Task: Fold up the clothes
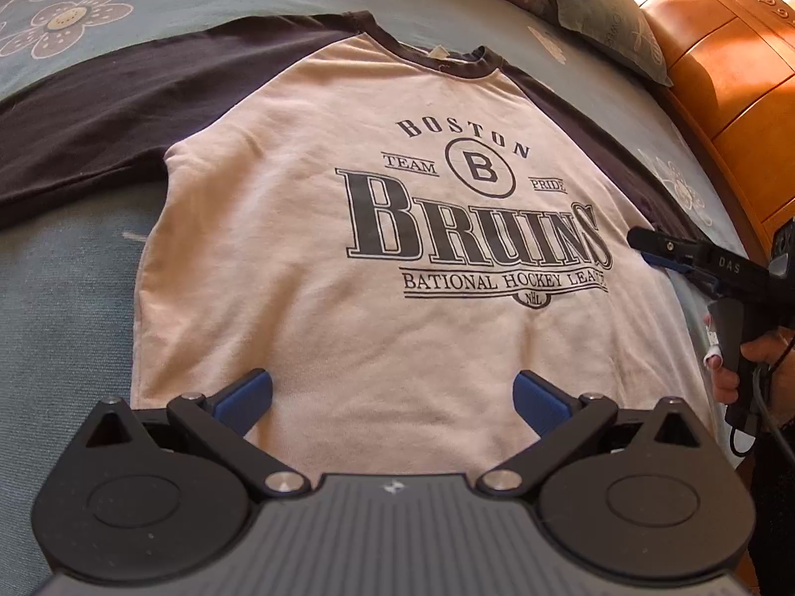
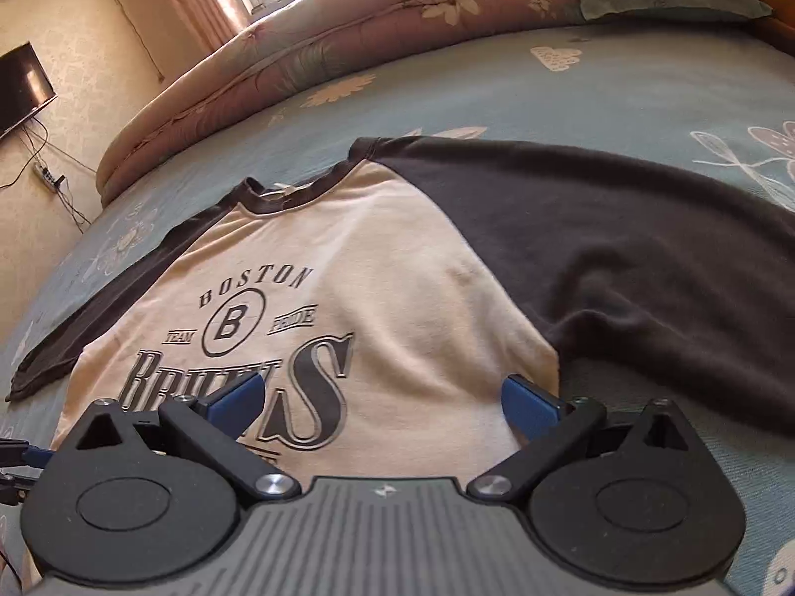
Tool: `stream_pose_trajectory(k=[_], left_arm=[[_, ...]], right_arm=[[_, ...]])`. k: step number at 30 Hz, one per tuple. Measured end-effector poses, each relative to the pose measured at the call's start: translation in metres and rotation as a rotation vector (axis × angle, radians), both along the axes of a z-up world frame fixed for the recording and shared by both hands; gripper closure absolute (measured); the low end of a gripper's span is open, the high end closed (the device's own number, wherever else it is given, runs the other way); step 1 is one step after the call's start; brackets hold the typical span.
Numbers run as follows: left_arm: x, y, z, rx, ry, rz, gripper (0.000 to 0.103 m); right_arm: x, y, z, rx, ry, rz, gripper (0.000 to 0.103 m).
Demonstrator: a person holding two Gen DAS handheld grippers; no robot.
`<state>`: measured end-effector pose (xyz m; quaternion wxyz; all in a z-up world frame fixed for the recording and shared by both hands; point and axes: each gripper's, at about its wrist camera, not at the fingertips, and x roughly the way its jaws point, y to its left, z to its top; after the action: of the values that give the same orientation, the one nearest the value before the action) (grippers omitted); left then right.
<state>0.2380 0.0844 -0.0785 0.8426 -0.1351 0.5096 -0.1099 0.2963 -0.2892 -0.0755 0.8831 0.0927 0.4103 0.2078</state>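
Shirt [image 1: 318, 258] lies flat on the bed [image 1: 64, 298], sleeves spread; soft and floppy, best pinched at shoulder or hem. Left gripper [image 1: 392, 397] and right gripper [image 2: 381, 400] jaws both open, empty.

One shirt [image 1: 318, 248], two tools, one pillow [image 1: 611, 25]
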Motion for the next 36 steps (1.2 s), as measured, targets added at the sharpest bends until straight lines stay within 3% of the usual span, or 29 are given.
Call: stream_pose_trajectory(k=[3, 5, 8, 12, 17, 21, 26, 32, 36], left_arm=[[0.01, 0.01, 0.005, -0.025, -0.037, 0.027, 0.001], [0.02, 0.013, -0.004, -0.016, -0.007, 0.043, 0.001], [0.015, 0.012, 0.002, -0.038, -0.002, 0.037, 0.001], [-0.016, 0.006, 0.015, -0.061, -0.02, 0.002, 0.001], [-0.065, -0.005, 0.003, -0.089, 0.06, -0.041, 0.001], [-0.1, -0.003, -0.005, -0.092, 0.088, -0.008, 0.001], [-0.135, 0.005, -0.004, -0.091, 0.09, 0.052, 0.001], [-0.148, -0.013, 0.008, -0.036, 0.06, 0.011, 0.001], [-0.139, -0.032, 0.011, -0.05, 0.043, -0.031, 0.001]], right_arm=[[0.01, -0.012, -0.005, 0.001, 0.011, -0.027, 0.0], [-0.002, -0.008, 0.0, -0.065, 0.02, -0.04, 0.0], [-0.029, -0.001, 0.01, -0.076, 0.031, -0.024, 0.0], [-0.079, 0.026, 0.016, -0.102, 0.043, 0.098, 0.0], [-0.111, 0.047, 0.0, -0.23, 0.004, 0.161, 0.0], [-0.132, 0.062, -0.014, -0.332, -0.032, 0.199, 0.0], [-0.138, 0.064, -0.012, -0.366, -0.014, 0.189, 0.0], [-0.147, 0.066, -0.005, -0.404, 0.01, 0.187, 0.0], [-0.178, 0.076, 0.011, -0.373, -0.065, 0.293, 0.0]])
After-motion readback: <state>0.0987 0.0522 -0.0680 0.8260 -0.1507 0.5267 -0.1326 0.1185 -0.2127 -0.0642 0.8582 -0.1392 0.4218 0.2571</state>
